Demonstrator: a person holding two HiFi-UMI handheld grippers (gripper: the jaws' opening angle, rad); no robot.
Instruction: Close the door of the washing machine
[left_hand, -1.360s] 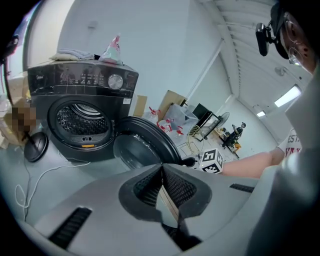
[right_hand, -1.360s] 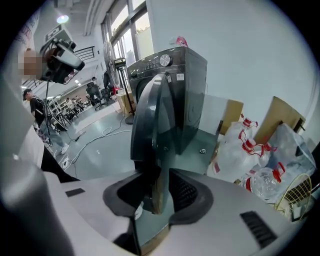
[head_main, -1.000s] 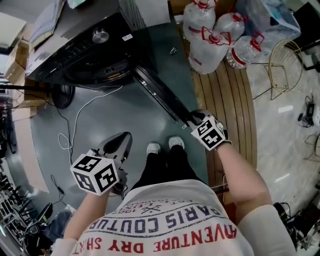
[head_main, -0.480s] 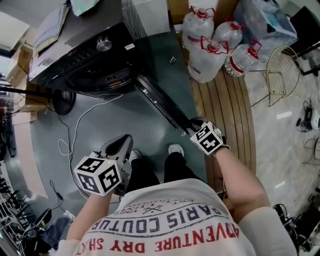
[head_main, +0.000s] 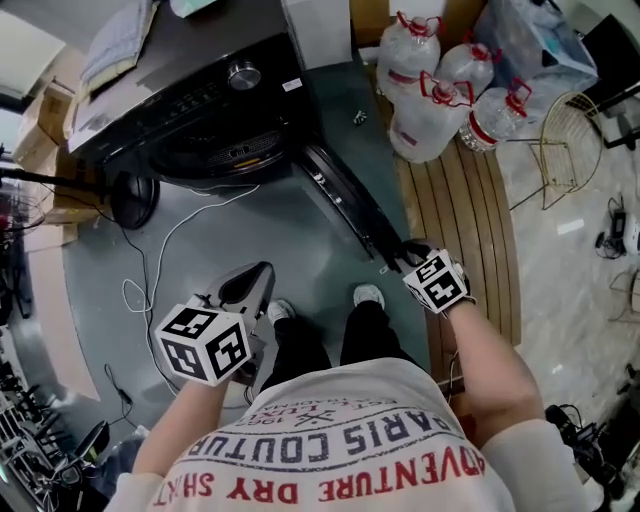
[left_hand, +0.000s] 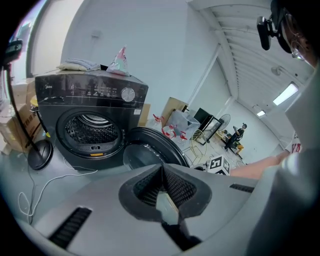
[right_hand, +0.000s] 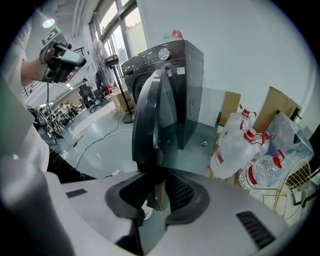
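Observation:
The black washing machine (head_main: 200, 110) stands at the top of the head view with its drum (head_main: 225, 150) exposed. Its round door (head_main: 345, 205) is swung out towards me, edge-on. My right gripper (head_main: 405, 255) is shut on the door's outer rim. In the right gripper view the door (right_hand: 150, 115) rises straight out of the right gripper (right_hand: 157, 192), with the machine (right_hand: 175, 75) behind it. My left gripper (head_main: 250, 285) hangs over the floor left of my legs, shut and holding nothing. In the left gripper view the left gripper (left_hand: 162, 172) points at the door (left_hand: 150, 150) and the machine (left_hand: 90, 115).
Large water bottles (head_main: 440, 80) stand right of the machine on wooden decking (head_main: 465, 230), with a wire basket (head_main: 570, 140) further right. A fan base (head_main: 130, 195) and a white cable (head_main: 160, 250) lie on the floor at the left. My feet (head_main: 370, 297) stand just below the door.
My right gripper has stayed on the door's rim. My left foot has stepped to the left, and the left gripper has shifted a little across the floor.

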